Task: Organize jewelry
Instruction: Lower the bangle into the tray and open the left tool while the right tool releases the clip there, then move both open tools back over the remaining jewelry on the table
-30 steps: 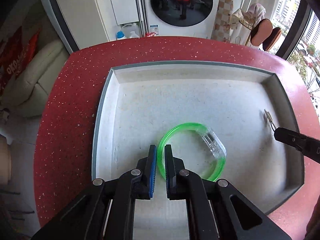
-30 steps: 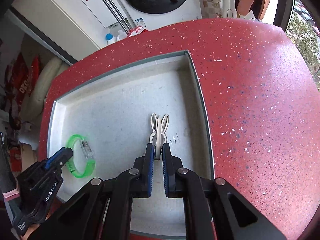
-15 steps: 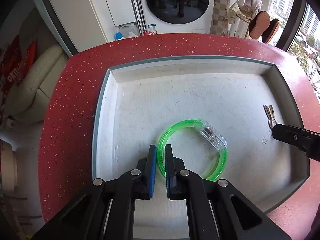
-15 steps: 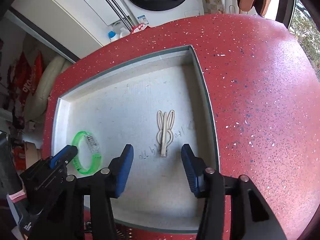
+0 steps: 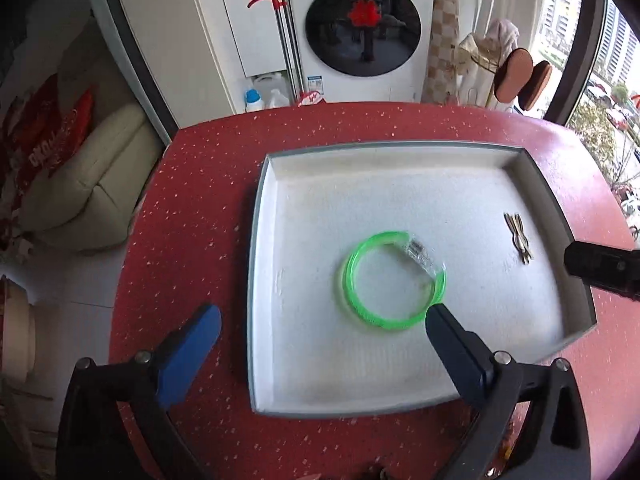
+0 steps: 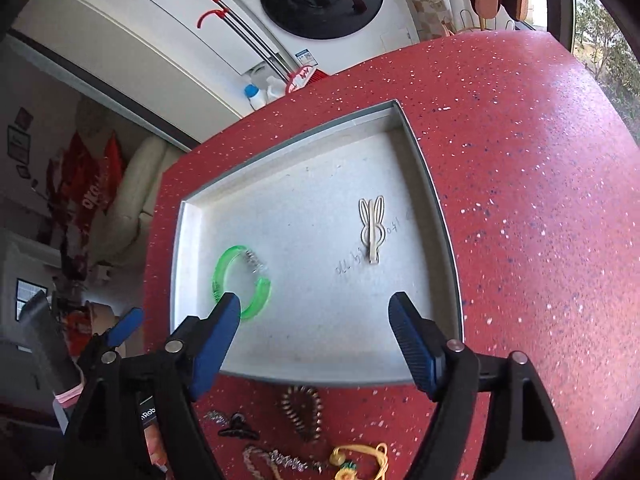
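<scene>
A green translucent bracelet [image 5: 349, 276] with a clear clasp lies flat on the floor of the white tray [image 5: 320, 208]. My left gripper [image 5: 323, 312] hovers above the tray's near left part. Its jaws are opening wide and nothing is between them; the right finger's tip overlaps the bracelet's near edge in the picture. A cream rabbit-shaped hair clip [image 6: 374, 232] lies near the tray's right wall [image 6: 436, 208]. My right gripper [image 6: 314, 300] hangs above and short of it, jaws opening, holding nothing. The bracelet [image 6: 219, 272] shows left of it.
The tray sits on a red speckled table [image 5: 192, 208]. In front of the tray lie a spiral hair tie [image 6: 302, 412], a black claw clip [image 6: 238, 428], a silver chain [image 6: 280, 458] and a yellow corded piece [image 6: 360, 460]. A washing machine [image 5: 360, 32] stands beyond the table.
The left gripper let go of the green bracelet and the right one let go of the rabbit clip. Both jaws spread wide and both grippers lifted back from the tray.
</scene>
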Demonstrator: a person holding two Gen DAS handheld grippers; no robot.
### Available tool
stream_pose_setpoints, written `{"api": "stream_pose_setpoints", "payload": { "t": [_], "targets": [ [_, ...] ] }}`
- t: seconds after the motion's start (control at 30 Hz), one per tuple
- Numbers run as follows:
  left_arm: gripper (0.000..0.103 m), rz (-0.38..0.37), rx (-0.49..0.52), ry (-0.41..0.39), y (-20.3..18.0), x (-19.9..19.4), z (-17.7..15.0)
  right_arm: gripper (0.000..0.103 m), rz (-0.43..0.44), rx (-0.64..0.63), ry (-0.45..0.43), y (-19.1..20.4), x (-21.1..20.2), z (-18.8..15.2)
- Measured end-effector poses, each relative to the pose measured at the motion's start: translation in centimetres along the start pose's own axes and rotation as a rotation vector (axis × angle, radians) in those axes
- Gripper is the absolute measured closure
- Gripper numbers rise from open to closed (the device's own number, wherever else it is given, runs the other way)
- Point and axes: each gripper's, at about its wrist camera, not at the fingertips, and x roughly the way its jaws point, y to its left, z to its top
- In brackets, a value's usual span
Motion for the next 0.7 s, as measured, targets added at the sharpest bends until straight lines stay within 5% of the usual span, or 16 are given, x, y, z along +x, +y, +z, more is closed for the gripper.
{"api": "stream_pose_setpoints", "payload": {
  "t": [0.1,0.17,0.37,0.7],
  "targets": [
    [0.000,0.016,0.003,0.010,0.8,-0.9,-1.2,0.013,0.036,0.004,-0.023,0.3,-1.3,-1.4],
    [0.000,0.022,-0.006,0.010,1.6,-1.6,-2.1,0.000,0.042,-0.012,-0.033,0.6,-2.0,-2.3],
    [0.000,-0.004,-0.035,0.053,3.6,-3.0,-6.0,0.000,0.080,0.006,-0.003,0.7,-3.4,-5.2],
    [0.000,-0.036,0.078,0.130,3.3,-3.0,-12.0,0.000,-0.031,0.011,0.122,-0.2,-3.3,-12.8]
  ]
}}
